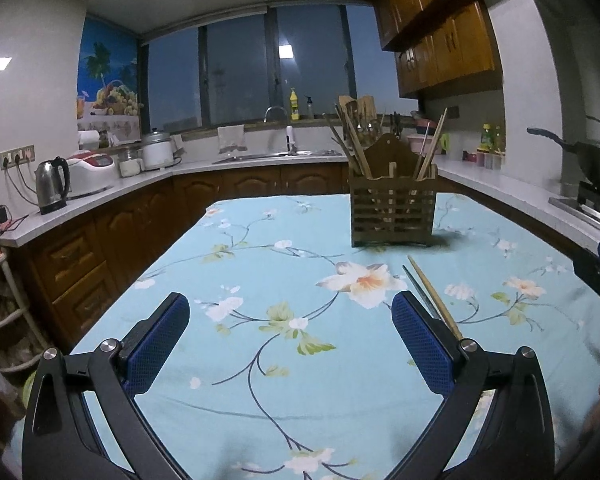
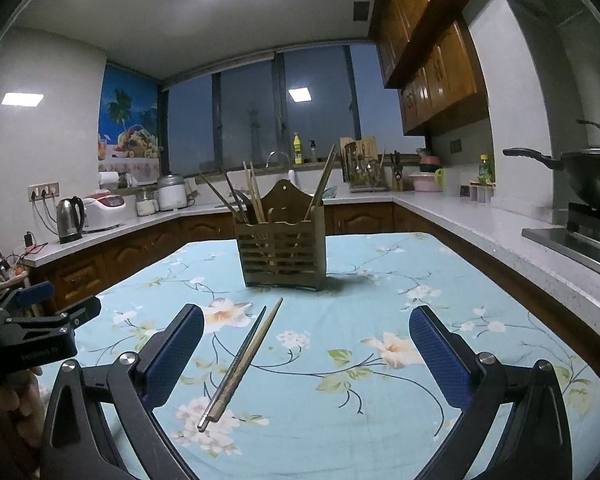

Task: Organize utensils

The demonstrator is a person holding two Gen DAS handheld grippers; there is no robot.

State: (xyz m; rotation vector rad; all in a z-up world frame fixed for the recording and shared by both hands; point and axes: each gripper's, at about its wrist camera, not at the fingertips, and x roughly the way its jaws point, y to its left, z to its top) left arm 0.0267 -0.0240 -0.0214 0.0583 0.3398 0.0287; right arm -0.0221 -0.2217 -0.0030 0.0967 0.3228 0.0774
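Note:
A brown slatted utensil holder (image 1: 393,215) (image 2: 281,257) stands on the far part of the table and holds several chopsticks. Two loose chopsticks lie side by side on the floral tablecloth: a wooden chopstick (image 2: 256,344) and a metal chopstick (image 2: 236,360). In the left wrist view they (image 1: 432,294) lie just right of my right-hand finger. My left gripper (image 1: 290,344) is open and empty above the cloth; it also shows at the left edge of the right wrist view (image 2: 52,316). My right gripper (image 2: 306,354) is open and empty, the chopsticks lying between its fingers, nearer the left one.
The table (image 2: 480,280) carries a light blue floral cloth. Kitchen counters run round it, with a kettle (image 1: 52,184), rice cookers, a sink (image 1: 276,152) and a wok on a stove (image 2: 588,184). Wooden wall cabinets hang at the upper right.

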